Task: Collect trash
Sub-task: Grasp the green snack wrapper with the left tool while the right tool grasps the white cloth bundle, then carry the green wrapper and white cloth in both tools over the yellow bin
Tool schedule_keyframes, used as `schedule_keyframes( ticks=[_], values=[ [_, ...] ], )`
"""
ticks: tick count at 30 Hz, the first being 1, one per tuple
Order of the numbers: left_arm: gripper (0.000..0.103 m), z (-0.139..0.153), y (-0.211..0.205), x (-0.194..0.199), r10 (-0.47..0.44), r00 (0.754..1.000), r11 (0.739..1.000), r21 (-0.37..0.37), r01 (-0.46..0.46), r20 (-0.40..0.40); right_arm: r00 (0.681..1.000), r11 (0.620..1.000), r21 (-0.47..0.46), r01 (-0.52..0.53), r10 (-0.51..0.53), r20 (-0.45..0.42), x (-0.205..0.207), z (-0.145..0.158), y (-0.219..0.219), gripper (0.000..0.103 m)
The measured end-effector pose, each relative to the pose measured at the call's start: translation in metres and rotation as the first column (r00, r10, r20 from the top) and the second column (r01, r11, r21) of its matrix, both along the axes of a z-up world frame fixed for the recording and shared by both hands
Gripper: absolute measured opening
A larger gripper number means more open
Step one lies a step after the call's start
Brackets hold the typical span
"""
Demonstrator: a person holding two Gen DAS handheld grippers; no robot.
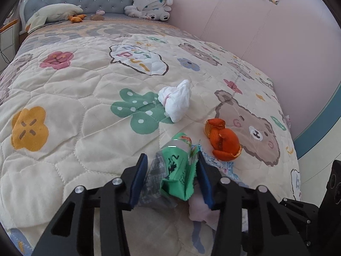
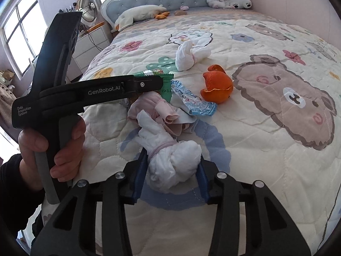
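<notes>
Left of the orange peel (image 1: 223, 140) on the quilted bed (image 1: 74, 106), my left tool (image 1: 172, 166) clamps the crumpled green snack wrapper (image 1: 177, 166); I'd lift without loosening. Nearer me than the peel, my right tool (image 2: 171, 166) brackets the knotted white tissue wad (image 2: 174, 162), jaws apart; I'd squeeze its centre.

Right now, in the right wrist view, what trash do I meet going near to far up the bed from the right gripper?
Right gripper around a white tissue wad → pink crumpled cloth → clear blue-printed wrapper → orange peel → second white tissue.
</notes>
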State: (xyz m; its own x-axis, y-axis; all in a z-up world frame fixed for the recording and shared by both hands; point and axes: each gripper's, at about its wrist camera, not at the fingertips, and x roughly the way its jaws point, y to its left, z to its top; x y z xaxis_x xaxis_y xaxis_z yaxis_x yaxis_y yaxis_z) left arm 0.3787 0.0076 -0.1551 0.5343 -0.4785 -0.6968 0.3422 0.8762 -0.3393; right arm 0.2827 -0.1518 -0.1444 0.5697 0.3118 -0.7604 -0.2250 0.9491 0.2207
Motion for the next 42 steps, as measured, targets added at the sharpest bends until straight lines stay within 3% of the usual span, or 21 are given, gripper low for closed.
schedule_keyframes(
  ticks=[4,9,25,42],
  values=[
    [0.032,0.000,0.003,-0.001,0.002,1.000,1.000,-0.021,-0.002,0.003,1.000,1.000,0.007,-0.007,0.007,0.000,-0.001,0.001,0.001,0.035],
    [0.029,0.007,0.005,-0.005,0.008,1.000,1.000,-0.030,-0.008,0.028,1.000,1.000,0.003,-0.009,0.009,0.014,-0.005,0.006,0.002,0.034],
    [0.028,0.039,0.032,-0.022,0.082,0.994,0.995,-0.067,-0.077,0.070,0.997,0.999,0.004,0.036,-0.036,0.062,-0.036,0.035,-0.015,0.034],
    [0.028,0.073,0.058,-0.078,0.144,0.982,0.989,-0.059,-0.137,0.123,0.985,0.995,0.012,0.099,-0.100,0.139,-0.093,0.074,-0.037,0.034]
  ],
)
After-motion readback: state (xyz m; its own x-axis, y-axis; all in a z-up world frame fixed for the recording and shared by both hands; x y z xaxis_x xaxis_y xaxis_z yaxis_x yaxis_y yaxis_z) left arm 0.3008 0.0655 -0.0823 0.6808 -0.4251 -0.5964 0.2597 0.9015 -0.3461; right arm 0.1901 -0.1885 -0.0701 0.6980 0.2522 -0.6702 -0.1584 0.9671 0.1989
